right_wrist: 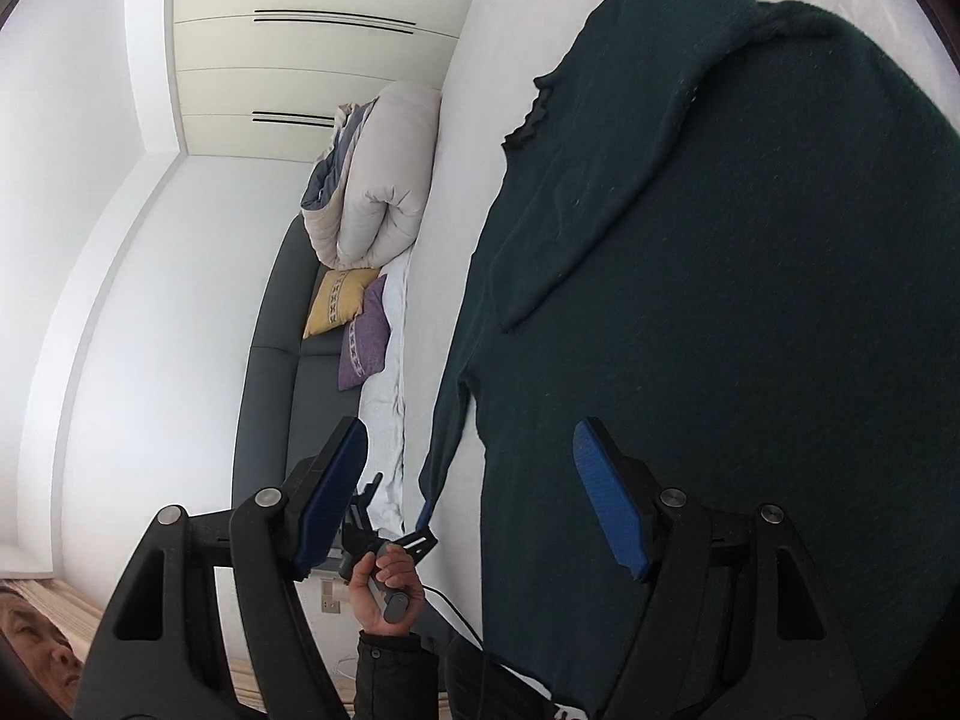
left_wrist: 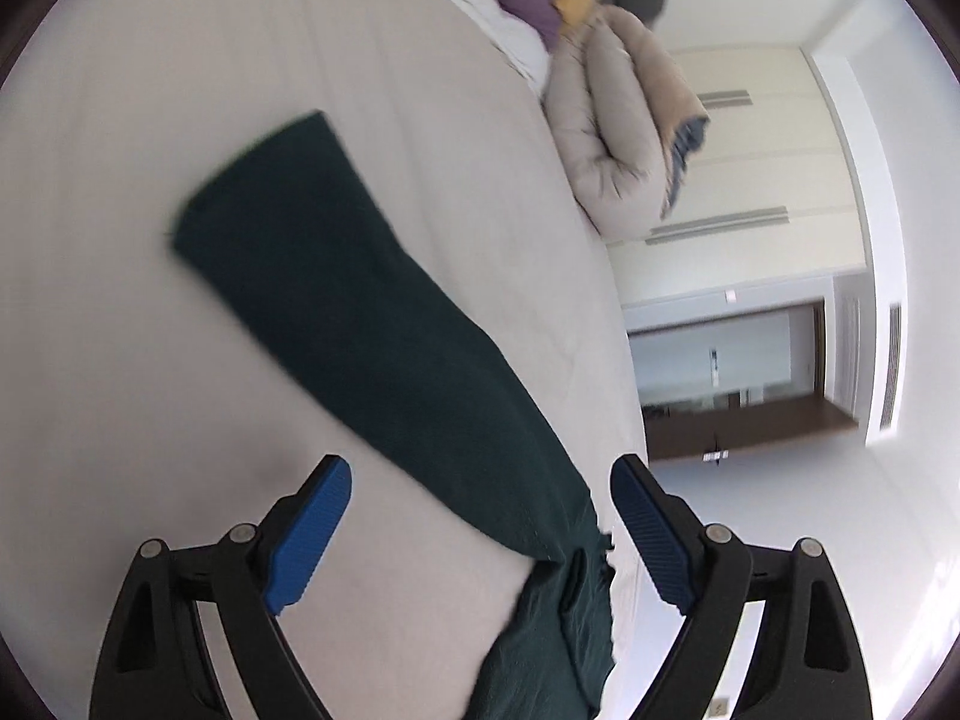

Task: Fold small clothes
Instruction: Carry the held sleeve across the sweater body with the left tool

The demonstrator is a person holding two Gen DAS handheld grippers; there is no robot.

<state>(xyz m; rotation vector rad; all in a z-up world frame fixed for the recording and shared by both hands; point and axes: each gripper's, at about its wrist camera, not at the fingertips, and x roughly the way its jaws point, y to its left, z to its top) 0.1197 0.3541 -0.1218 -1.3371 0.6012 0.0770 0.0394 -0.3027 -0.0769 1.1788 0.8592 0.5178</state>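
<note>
A dark green knit sweater point(right_wrist: 720, 300) lies spread on the pale bed sheet point(right_wrist: 516, 30). One sleeve is folded across its body. In the left wrist view its other sleeve point(left_wrist: 360, 300) stretches out flat over the sheet point(left_wrist: 180, 90). My left gripper point(left_wrist: 480, 525) is open, its blue pads either side of that sleeve near the bed edge, holding nothing. It also shows in the right wrist view point(right_wrist: 393, 519), held in a hand by the sleeve's cuff. My right gripper point(right_wrist: 471, 498) is open and empty over the sweater's near edge.
A rolled beige duvet point(right_wrist: 378, 180) lies at the head of the bed, with a yellow cushion point(right_wrist: 336, 300) and a purple cushion point(right_wrist: 366, 348) against a dark headboard point(right_wrist: 270, 360). White wardrobes point(right_wrist: 300, 60) stand beyond. The bed edge point(left_wrist: 624, 360) runs beside the sleeve.
</note>
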